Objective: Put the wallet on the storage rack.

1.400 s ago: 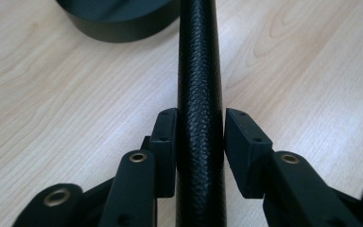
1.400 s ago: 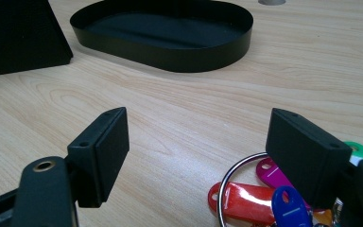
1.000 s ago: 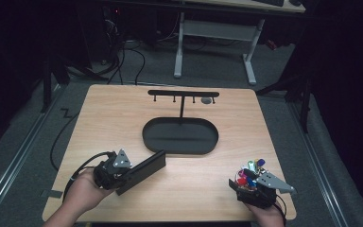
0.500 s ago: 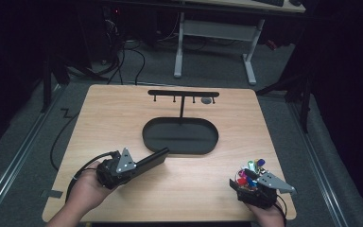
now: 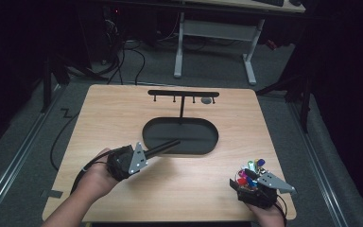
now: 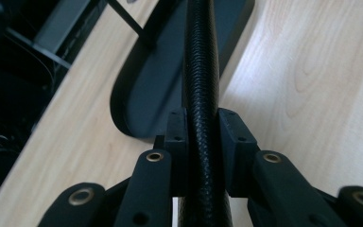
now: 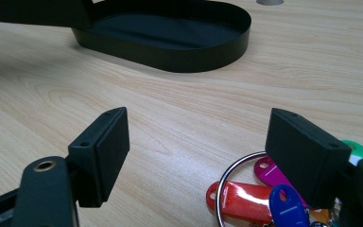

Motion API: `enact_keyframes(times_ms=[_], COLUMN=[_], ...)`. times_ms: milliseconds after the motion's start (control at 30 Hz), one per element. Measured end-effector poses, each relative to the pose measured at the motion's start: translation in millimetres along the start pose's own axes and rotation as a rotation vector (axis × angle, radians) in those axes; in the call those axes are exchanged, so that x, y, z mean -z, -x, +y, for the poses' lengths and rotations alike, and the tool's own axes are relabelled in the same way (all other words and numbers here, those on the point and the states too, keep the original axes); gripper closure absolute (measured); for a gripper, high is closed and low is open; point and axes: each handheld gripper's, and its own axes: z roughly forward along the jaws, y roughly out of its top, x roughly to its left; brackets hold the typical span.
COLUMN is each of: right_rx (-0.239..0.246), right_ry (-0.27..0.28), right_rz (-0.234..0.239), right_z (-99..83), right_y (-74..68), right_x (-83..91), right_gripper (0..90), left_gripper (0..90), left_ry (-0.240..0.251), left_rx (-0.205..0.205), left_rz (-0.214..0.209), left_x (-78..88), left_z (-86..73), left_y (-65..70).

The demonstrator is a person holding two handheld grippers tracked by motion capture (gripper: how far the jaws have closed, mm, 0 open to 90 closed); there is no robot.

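Right gripper view, foreground: my right gripper (image 7: 194, 151) rests with its jaws spread wide over the bunch of bright plastic key tags on a silver split ring (image 7: 260, 189), which lies flat on the pale wooden table (image 7: 170, 109) at its near right corner. I judge the bunch light, loose and apt to slide and jingle; the tags are glossy and look slippery, so I would take hold on the steel ring itself, or pinch one flat tag across its faces. The tags are red, blue, magenta and green, each with a small hole.

High view: my left gripper (image 5: 168, 146), at the near left, has its jaws pressed on a slim black textured rod (image 6: 201, 85) that reaches out over the black oval metal tray (image 5: 203, 146) at the table's middle. From the tray rises a thin black post with a hook bar (image 5: 183, 93) across its top, toward the far edge. I judge the hooks the likely home for the ring.
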Motion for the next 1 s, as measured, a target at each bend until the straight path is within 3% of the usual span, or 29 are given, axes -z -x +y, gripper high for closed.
enact_keyframes(times_ms=[267, 467, 1000], right_rx=[0.001, -0.004, -0.006], right_ry=[0.001, 0.002, 0.004], right_rz=[-0.001, -0.003, -0.001], right_z=[-0.1, -0.1, -1.5], right_y=[1.7, 2.2, 3.9], right_x=[0.2, 0.7, 2.6], right_gripper=[22.8, 22.8, 22.8], left_gripper=[76.0, 76.0, 76.1], left_ry=[0.035, 0.043, 0.073], left_rx=[-0.077, -0.118, -0.152], left_rz=[0.027, 0.024, 0.035], left_x=[-20.8, -39.1, -83.3], left_z=[17.3, 32.2, 63.0], left_y=[-5.9, -11.4, -33.4])
